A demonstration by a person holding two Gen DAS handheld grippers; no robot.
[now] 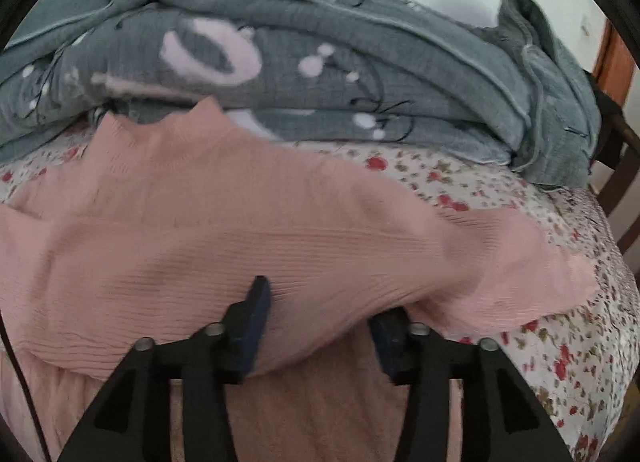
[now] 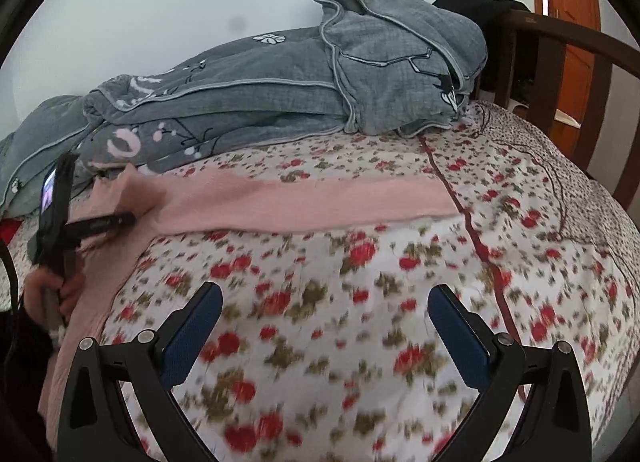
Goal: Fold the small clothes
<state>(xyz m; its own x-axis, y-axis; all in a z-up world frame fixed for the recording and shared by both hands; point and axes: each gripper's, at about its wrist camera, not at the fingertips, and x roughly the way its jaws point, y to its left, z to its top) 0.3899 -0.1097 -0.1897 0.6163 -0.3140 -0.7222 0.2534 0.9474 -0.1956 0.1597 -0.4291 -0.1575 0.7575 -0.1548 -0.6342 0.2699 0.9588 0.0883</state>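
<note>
Pink ribbed sweater [image 1: 248, 222], grey blanket [image 2: 280, 94] with white flowers, red-floral white bedsheet [image 2: 320, 302]

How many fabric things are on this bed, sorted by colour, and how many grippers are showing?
Pink: 1, the pink ribbed top, its sleeve laid out flat.
Grey: 1, the grey flowered quilt, bunched along the wall.
Floral white and red: 1, the bedsheet.
Grippers: 2, left gripper, right gripper.
Total: 5.
</note>
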